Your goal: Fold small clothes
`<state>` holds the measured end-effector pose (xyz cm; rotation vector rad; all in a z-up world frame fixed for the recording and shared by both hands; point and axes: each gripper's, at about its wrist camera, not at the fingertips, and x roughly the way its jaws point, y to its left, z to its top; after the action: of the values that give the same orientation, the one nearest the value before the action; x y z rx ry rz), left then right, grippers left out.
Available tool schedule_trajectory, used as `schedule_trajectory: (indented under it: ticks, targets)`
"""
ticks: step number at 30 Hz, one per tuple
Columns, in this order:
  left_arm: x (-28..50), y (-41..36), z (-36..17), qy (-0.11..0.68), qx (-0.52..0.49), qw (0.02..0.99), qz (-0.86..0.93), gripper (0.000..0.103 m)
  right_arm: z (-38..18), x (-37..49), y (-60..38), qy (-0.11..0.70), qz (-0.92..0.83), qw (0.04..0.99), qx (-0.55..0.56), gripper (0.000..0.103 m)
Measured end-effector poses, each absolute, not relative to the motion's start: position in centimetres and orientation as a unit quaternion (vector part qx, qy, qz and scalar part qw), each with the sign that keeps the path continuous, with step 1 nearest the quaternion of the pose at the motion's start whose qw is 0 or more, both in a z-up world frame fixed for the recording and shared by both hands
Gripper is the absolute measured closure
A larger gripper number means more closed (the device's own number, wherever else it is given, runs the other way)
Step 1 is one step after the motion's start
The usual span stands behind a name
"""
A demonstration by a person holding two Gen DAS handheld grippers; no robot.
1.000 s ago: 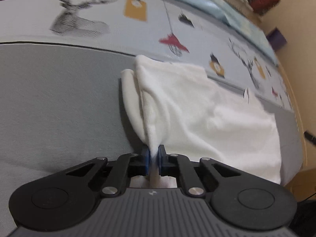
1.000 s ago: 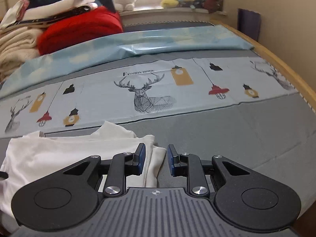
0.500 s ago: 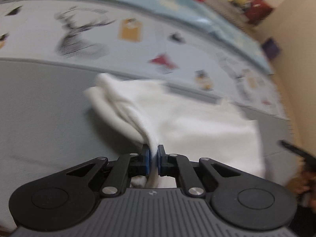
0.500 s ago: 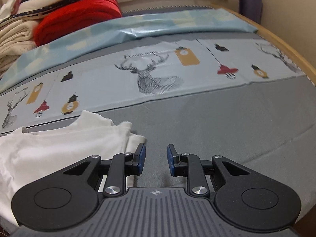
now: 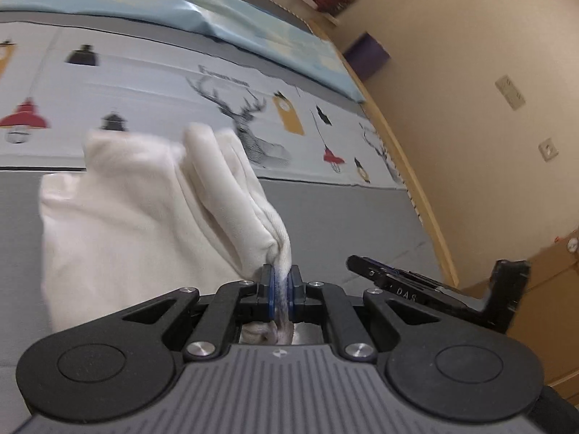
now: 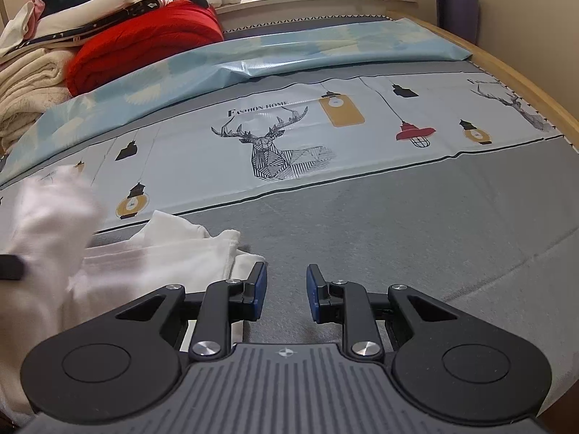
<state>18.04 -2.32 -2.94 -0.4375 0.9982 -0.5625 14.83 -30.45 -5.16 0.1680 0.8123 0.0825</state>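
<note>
Grey bed cover [image 6: 416, 224]; left gripper [image 5: 281, 284] jaws clamp white garment [image 5: 144, 217]; right gripper [image 6: 286, 289] jaws apart, holding nothing.

One white garment [image 5: 137, 217], two grippers — left gripper [image 5: 281, 291], right gripper [image 6: 286, 291] — and one red blanket [image 6: 144, 50] show.

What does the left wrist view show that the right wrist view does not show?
Only the left wrist view shows the left hand-held gripper shut on a bunched edge of the white garment, and wall sockets. Only the right wrist view shows the right hand-held gripper open over grey bedding, the red blanket and the stacked laundry. Both show the white garment and the deer-print sheet.
</note>
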Motion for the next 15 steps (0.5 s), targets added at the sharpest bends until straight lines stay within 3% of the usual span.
schedule_trajectory:
  ticks: [3,6,11,15]
  targets:
    - [18.1,-4.6,-3.1,0.462,-0.197,0.814,-0.293,0.095,-5.2,14.9,-30.6,0.395,0.044,0.914,0.084,0.078]
    - [17.8,-3.1,-2.2,0.445,-0.212,0.814,-0.307,0.078,-5.2,15.2,-30.6,0.398,0.053,0.911,0.098,0.078]
    - [17.6,1.5,-2.9,0.482,-0.188,0.817,-0.255,0.078,-5.9,16.1,-29.8,0.426,0.100,0.886,0.154,0.078]
    - [16.1,2.5,-4.7,0.529,-0.114,0.805,-0.243,0.078,-7.3,17.0,-27.9,0.473,0.134,0.850,0.191,0.077]
